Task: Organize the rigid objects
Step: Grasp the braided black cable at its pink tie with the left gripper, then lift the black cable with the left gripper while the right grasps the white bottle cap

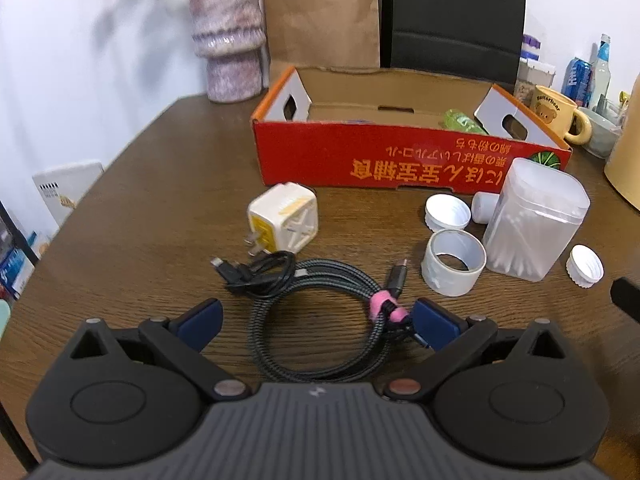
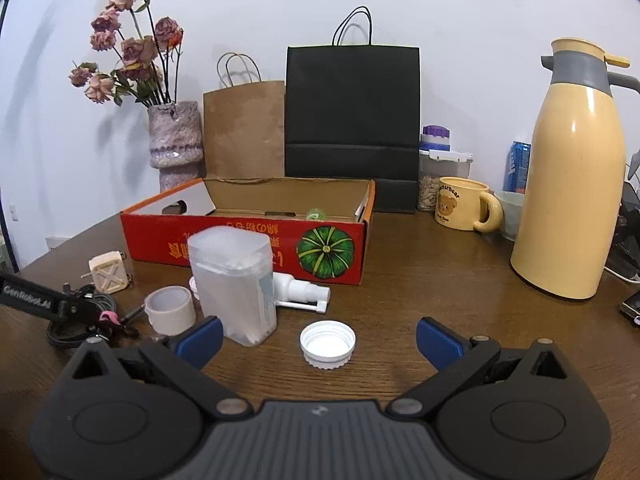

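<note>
Brown wood makes up the big counter (image 2: 420, 288). On it sits a red box (image 2: 248, 248) with its top open and something small and green inside. A tall clear tub (image 2: 234, 284) stands in front of the box. A coiled grey cable (image 1: 316, 320) lies between the left gripper (image 1: 316, 326) fingers, which are spread wide apart. A white plug (image 1: 284, 216) sits just behind the cable. A small white cap (image 2: 327, 343) lies between the right gripper (image 2: 320, 340) fingers, which are wide open too and touch nothing.
</note>
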### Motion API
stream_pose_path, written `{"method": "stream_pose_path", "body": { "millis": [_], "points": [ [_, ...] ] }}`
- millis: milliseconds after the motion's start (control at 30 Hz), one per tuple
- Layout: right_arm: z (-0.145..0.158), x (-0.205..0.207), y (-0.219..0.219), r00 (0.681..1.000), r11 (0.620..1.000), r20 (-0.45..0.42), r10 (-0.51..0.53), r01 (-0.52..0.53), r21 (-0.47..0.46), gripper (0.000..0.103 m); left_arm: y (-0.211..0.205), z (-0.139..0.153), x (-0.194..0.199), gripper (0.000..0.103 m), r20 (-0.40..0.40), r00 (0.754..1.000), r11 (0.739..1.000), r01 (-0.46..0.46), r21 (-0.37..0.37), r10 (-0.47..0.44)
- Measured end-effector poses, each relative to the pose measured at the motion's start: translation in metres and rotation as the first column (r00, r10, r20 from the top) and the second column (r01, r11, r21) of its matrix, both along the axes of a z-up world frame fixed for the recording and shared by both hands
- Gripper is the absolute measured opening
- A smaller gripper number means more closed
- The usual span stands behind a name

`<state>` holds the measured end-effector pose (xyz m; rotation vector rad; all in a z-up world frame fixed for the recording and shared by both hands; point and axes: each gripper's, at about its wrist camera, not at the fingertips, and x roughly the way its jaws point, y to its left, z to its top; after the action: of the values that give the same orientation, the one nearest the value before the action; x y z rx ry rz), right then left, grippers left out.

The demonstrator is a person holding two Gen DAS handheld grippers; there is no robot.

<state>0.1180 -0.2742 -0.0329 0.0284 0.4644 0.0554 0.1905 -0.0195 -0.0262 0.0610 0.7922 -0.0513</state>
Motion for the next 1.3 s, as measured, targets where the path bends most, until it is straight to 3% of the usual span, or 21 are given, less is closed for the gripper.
{"method": "stream_pose_path", "body": {
  "millis": [333,533,700,933,1300],
  "points": [
    [-0.004,0.004,-0.001,1.000,1.000,-0.022,-0.003,0.004,0.015,0.103,-0.009,-0.014,0.022,0.103,-0.082,0.997,1.000,-0.011,-0.003,0.011],
    [-0.005,0.004,-0.001,1.000,1.000,-0.027,-0.005,0.005,0.014,0.103,-0.005,-0.019,0.022,0.103,-0.081,0.996,1.000,-0.022,-0.004,0.022],
    [-0.006,0.005,-0.001,1.000,1.000,-0.030,-0.008,0.008,0.013,0.103,-0.010,-0.020,0.018,0.103,-0.052,0.998,0.998,-0.023,0.054,0.025],
    [-0.007,0.005,-0.001,0.999,1.000,-0.033,-0.009,0.010,0.013,0.103,0.003,-0.026,0.019,0.103,-0.046,0.998,0.999,-0.042,-0.026,0.041],
    [-0.009,0.007,0.000,0.999,1.000,-0.049,-0.019,0.019,0.007,0.103,0.002,-0.027,0.014,0.101,-0.010,0.999,0.999,-0.038,-0.021,0.038]
  ]
}}
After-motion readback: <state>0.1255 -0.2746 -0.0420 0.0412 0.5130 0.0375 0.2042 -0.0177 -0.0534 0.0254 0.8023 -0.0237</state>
